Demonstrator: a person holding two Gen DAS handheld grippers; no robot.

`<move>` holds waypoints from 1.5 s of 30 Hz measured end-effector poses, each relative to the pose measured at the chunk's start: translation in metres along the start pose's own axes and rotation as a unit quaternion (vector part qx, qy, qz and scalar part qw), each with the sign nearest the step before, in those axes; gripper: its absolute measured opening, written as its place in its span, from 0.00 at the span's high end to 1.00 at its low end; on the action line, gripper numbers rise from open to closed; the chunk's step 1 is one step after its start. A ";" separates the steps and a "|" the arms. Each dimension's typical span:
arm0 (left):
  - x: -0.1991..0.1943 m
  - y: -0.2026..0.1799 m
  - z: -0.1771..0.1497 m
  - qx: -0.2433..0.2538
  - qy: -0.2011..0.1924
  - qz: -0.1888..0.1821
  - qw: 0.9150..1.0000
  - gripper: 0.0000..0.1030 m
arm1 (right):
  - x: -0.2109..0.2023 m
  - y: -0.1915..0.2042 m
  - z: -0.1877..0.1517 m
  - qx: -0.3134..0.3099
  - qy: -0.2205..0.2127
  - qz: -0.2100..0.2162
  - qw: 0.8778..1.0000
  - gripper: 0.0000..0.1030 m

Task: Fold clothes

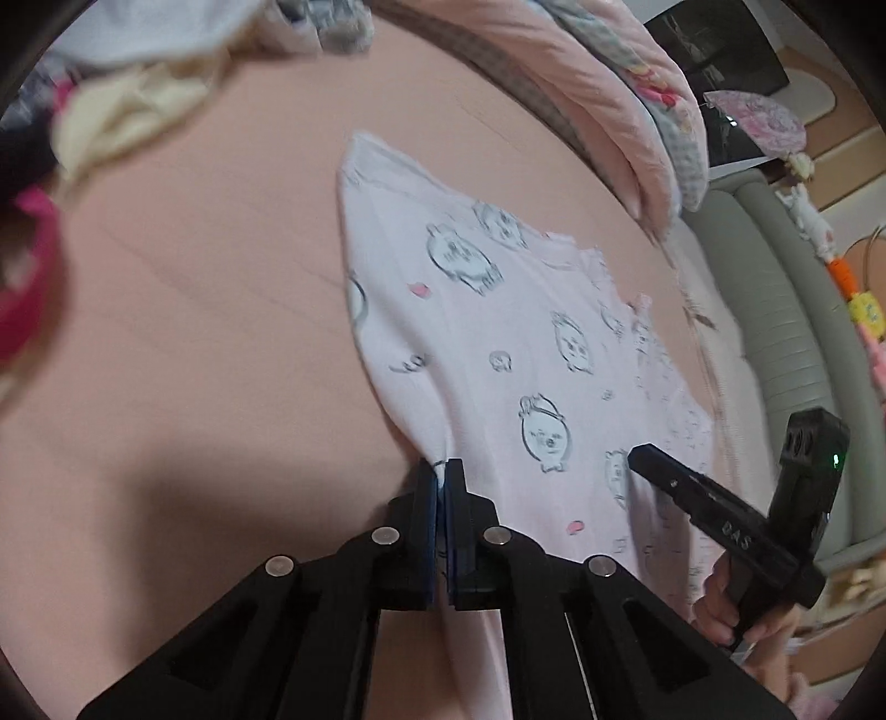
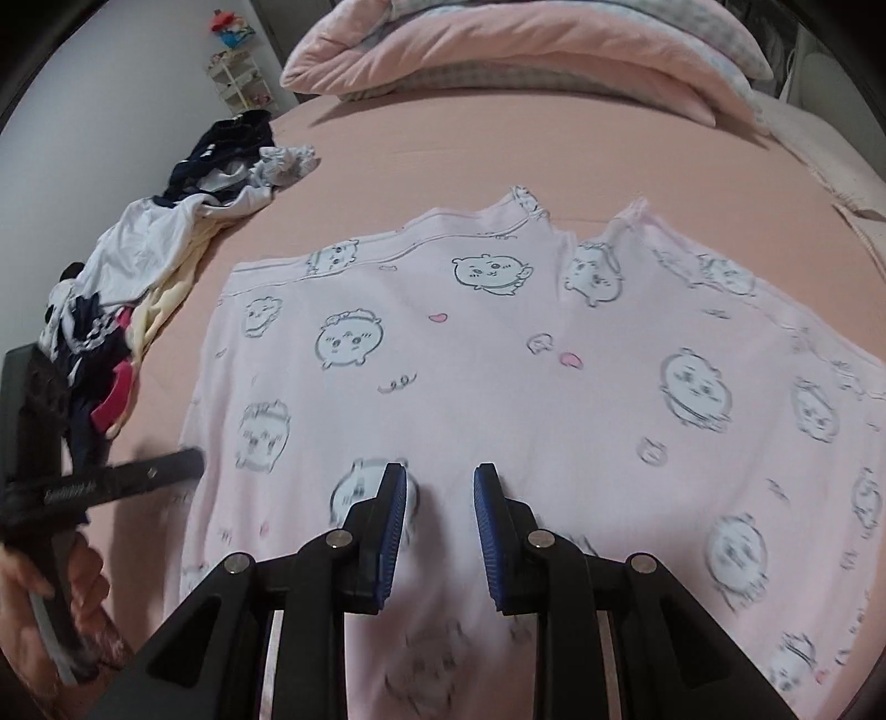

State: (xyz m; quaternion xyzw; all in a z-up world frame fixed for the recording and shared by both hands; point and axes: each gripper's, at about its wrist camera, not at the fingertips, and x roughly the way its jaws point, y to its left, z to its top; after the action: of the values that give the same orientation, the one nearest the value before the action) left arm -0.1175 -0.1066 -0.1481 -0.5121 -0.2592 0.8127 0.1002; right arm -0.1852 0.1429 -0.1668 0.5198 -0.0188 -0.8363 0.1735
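Observation:
A pale pink shirt (image 2: 498, 354) printed with cartoon animal faces lies spread on the pink bed sheet (image 2: 421, 160). It also shows in the left wrist view (image 1: 498, 343). My left gripper (image 1: 442, 476) is shut on the shirt's near left edge and pinches the cloth between its blue pads. It shows as a black tool at the left of the right wrist view (image 2: 191, 459). My right gripper (image 2: 440, 482) is open and hovers over the shirt's near middle, with nothing between its fingers. It appears at the right of the left wrist view (image 1: 637, 457).
A pile of mixed clothes (image 2: 144, 266) lies on the bed's left side, also in the left wrist view (image 1: 111, 116). A folded pink quilt with pillows (image 2: 526, 50) lies at the head of the bed. A grey padded bed rim (image 1: 786, 310) runs along the right.

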 end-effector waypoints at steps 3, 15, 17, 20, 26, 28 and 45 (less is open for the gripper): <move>-0.007 0.008 0.000 0.001 -0.005 0.032 0.999 0.99 | 0.008 -0.007 -0.003 0.012 -0.003 0.000 1.000 0.76; -0.013 0.042 0.043 -0.055 0.005 0.044 0.997 0.94 | -0.025 -0.021 0.000 0.010 -0.044 -0.009 0.999 0.73; 0.004 0.036 0.060 -0.035 0.014 0.048 0.998 0.92 | -0.021 -0.019 0.015 0.008 -0.041 -0.009 0.999 0.71; 0.024 0.036 0.090 -0.015 0.014 0.049 0.999 0.90 | -0.013 -0.018 0.039 0.004 -0.041 -0.012 0.999 0.71; 0.041 0.036 0.135 0.016 -0.005 0.027 1.000 0.74 | 0.008 -0.035 0.097 0.001 -0.046 -0.036 0.998 0.52; 0.047 0.036 0.145 0.023 -0.012 0.006 1.000 0.71 | 0.024 -0.040 0.112 -0.006 -0.037 -0.045 0.998 0.51; 0.021 -0.083 0.066 0.265 0.101 0.015 0.959 0.89 | -0.011 -0.033 0.086 -0.014 -0.015 -0.012 1.000 0.58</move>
State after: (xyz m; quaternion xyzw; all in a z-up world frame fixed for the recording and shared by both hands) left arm -0.1942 -0.0488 -0.0986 -0.5504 -0.0151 0.7977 0.2461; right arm -0.2654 0.1647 -0.1242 0.5047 -0.0033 -0.8463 0.1701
